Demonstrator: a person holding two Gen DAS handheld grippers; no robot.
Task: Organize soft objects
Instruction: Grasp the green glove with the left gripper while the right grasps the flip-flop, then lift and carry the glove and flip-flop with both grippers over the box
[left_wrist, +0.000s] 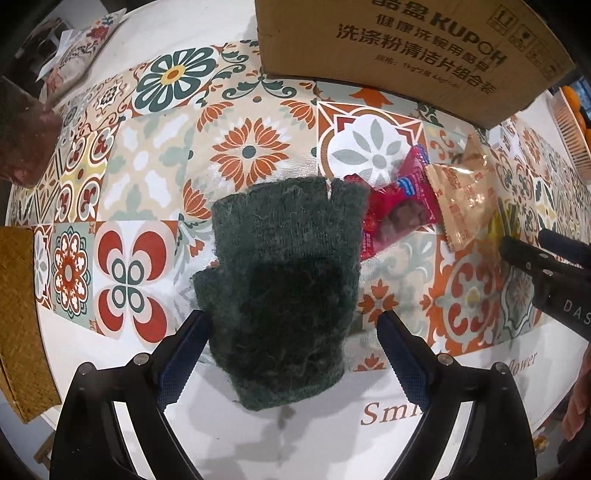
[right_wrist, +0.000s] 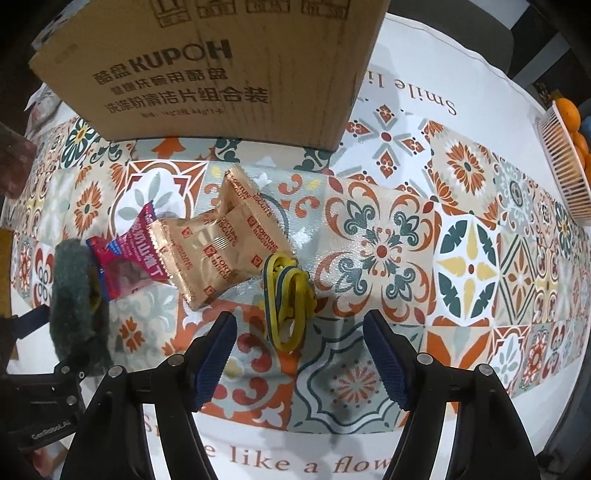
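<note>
A dark green fingerless knit glove (left_wrist: 284, 280) lies flat on the patterned tablecloth (left_wrist: 147, 166). My left gripper (left_wrist: 293, 325) points down over its cuff end, open, with the glove between the jaws. The left pad (left_wrist: 184, 354) sits by the glove's edge and the right pad (left_wrist: 402, 358) stands clear of it. In the right wrist view the same glove (right_wrist: 74, 295) shows at the far left. My right gripper (right_wrist: 299, 328) is open over a tangle of yellow and green elastic bands (right_wrist: 290, 299), which lies just ahead of and between its blue pads (right_wrist: 216, 350).
A red snack packet (right_wrist: 125, 258) and two gold biscuit packets (right_wrist: 221, 243) lie between glove and bands. A large cardboard box (right_wrist: 221, 66) stands behind them. A woven tray (left_wrist: 18, 314) is at the left edge, and a basket of oranges (right_wrist: 565, 147) at the far right.
</note>
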